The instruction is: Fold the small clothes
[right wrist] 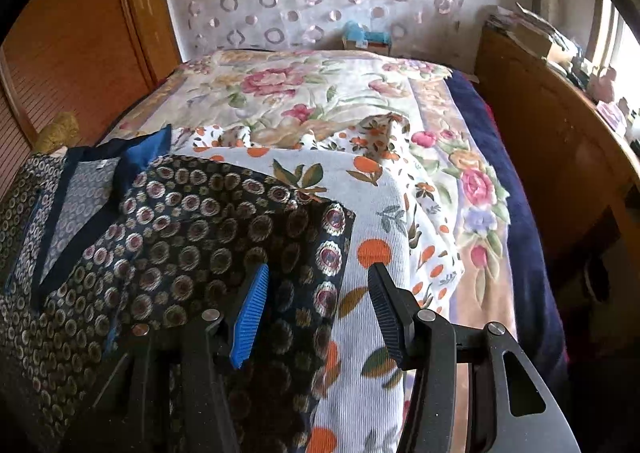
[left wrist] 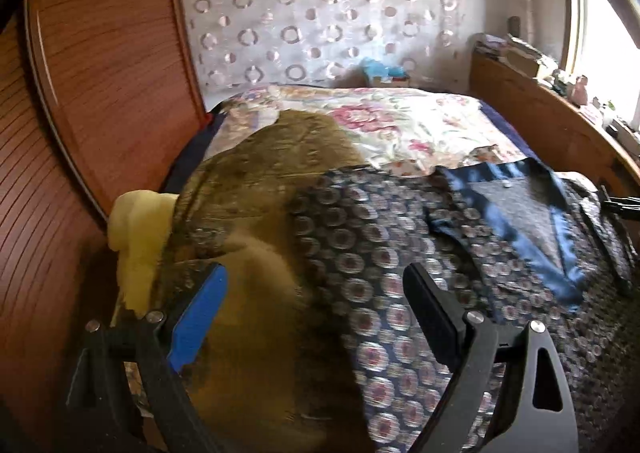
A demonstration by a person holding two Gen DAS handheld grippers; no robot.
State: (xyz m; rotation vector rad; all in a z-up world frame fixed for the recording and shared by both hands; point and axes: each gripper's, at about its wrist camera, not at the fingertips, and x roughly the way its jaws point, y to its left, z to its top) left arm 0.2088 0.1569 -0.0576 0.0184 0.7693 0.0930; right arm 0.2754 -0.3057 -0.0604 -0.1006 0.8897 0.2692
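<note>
A dark navy garment with round medallions (left wrist: 384, 273) lies spread on the bed, its blue satin-edged neck (left wrist: 532, 221) turned open. An olive-brown garment (left wrist: 264, 213) lies beside it and partly under my left gripper (left wrist: 316, 309), which hovers open and wide over both with nothing between its fingers. In the right wrist view the same patterned garment (right wrist: 192, 229) rests on a white cloth with orange print (right wrist: 372, 213). My right gripper (right wrist: 316, 313) stands half open over the garment's right edge, and its pads are off the fabric.
A floral bedspread (right wrist: 320, 93) covers the bed. A wooden wardrobe (left wrist: 100, 65) stands at the left and a wooden shelf with clutter (right wrist: 540, 125) at the right below a window. A yellow soft item (left wrist: 136, 237) lies at the bed's left edge.
</note>
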